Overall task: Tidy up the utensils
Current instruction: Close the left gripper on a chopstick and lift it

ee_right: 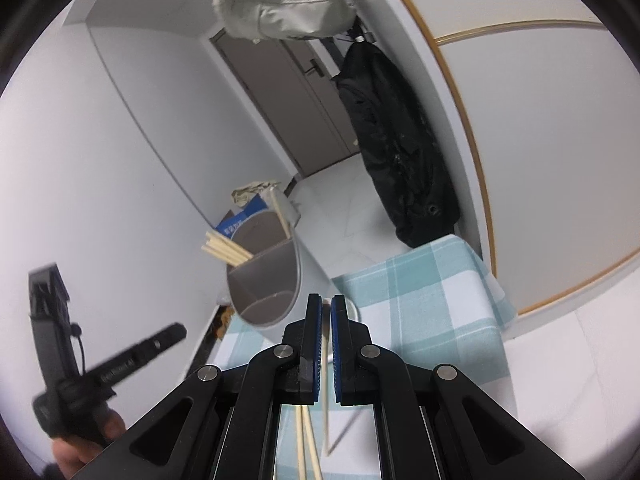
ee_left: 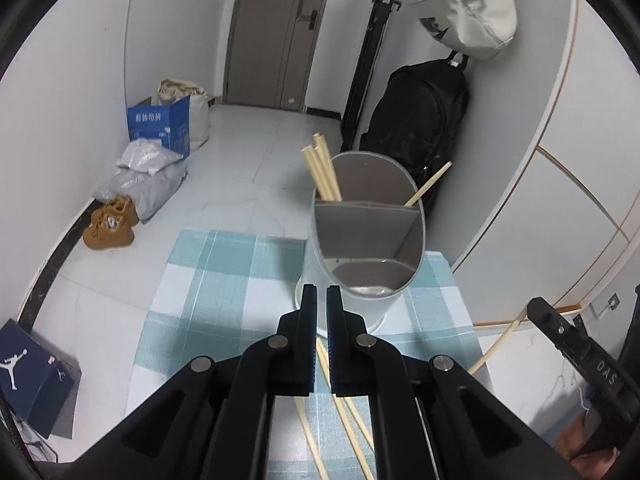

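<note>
My jaws are black with blue pads. Tabletop cloth [ee_left: 224,280]: checked, light teal and white. Utensil holder [ee_left: 348,304]: pale grey outside, darker grey dividers inside. Chopsticks [ee_left: 320,168]: pale cream. Upper right of the left wrist view: black backpack [ee_left: 416,116] and off-white bag [ee_left: 468,4]. Centre left: blue carton [ee_left: 160,124] with white lettering, tan shoes [ee_left: 110,224]. Lower left: navy box [ee_left: 32,376] with a white figure logo. Door [ee_left: 276,32]: grey-brown.

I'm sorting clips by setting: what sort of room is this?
Probably a home entryway or hallway: a grey-brown door with a black handle, a black backpack hanging on the wall, tan suede shoes on the tiled floor, and a small table under a teal checked cloth.
</note>
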A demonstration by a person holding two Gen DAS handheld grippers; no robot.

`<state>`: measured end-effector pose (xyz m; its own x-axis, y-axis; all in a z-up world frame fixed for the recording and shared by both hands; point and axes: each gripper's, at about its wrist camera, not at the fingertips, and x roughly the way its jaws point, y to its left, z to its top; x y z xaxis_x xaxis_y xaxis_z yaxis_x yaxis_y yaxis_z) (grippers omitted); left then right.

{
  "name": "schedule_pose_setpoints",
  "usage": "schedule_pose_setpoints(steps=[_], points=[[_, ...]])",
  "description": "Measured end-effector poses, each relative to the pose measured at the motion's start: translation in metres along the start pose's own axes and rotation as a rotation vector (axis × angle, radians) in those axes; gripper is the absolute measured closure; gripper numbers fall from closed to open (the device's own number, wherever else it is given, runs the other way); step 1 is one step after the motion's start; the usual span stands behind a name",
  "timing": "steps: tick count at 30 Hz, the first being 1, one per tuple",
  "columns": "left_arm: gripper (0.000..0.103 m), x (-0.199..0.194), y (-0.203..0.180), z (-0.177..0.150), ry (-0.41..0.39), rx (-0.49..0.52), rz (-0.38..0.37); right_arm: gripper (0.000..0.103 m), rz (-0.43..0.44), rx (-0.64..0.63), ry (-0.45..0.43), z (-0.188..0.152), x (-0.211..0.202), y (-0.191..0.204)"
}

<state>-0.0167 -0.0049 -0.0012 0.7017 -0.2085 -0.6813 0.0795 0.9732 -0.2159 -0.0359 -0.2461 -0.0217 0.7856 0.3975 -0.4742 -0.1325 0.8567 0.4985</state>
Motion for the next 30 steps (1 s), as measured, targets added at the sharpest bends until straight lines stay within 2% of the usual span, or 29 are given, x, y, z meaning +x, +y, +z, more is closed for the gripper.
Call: schedule_pose_setpoints(steps=[1, 4, 5, 6, 8, 12, 15, 22, 26, 30], points=[[0.102, 0.011, 0.005, -0.001, 0.067, -0.012, -0.025, 0.099, 0.002, 0.0, 0.004, -0.001, 0.0, 0.001], [0.101, 0.039, 0.023, -0.01, 0.192, -0.07, 0.011, 0.099, 0.009, 0.008, 0.002, -0.003, -0.002, 0.004], [0.093, 0.053, 0.03, -0.014, 0.245, -0.083, 0.013, 0.099, 0.016, 0.021, 0.004, -0.002, -0.002, 0.003], [0.078, 0.066, 0.035, -0.018, 0.289, -0.098, 0.024, 0.099, 0.018, 0.027, 0.004, -0.001, -0.002, 0.004], [0.064, 0.086, 0.043, -0.023, 0.348, -0.129, 0.03, 0.099, 0.02, 0.037, 0.002, 0.001, -0.002, 0.002], [0.064, 0.114, 0.041, -0.024, 0.396, -0.125, 0.053, 0.099, 0.028, 0.069, 0.019, 0.004, 0.003, -0.003], [0.064, 0.135, 0.034, -0.027, 0.468, -0.062, 0.127, 0.099, 0.036, 0.08, 0.021, 0.006, 0.005, -0.006], [0.065, 0.147, 0.024, -0.028, 0.499, 0.035, 0.215, 0.099, 0.052, 0.083, 0.009, 0.013, 0.004, -0.008], [0.1, 0.145, 0.024, -0.027, 0.489, 0.042, 0.215, 0.099, 0.055, 0.089, 0.013, 0.014, 0.005, -0.009], [0.101, 0.144, 0.031, -0.026, 0.486, -0.015, 0.185, 0.099, 0.052, 0.093, 0.014, 0.014, 0.004, -0.01]])
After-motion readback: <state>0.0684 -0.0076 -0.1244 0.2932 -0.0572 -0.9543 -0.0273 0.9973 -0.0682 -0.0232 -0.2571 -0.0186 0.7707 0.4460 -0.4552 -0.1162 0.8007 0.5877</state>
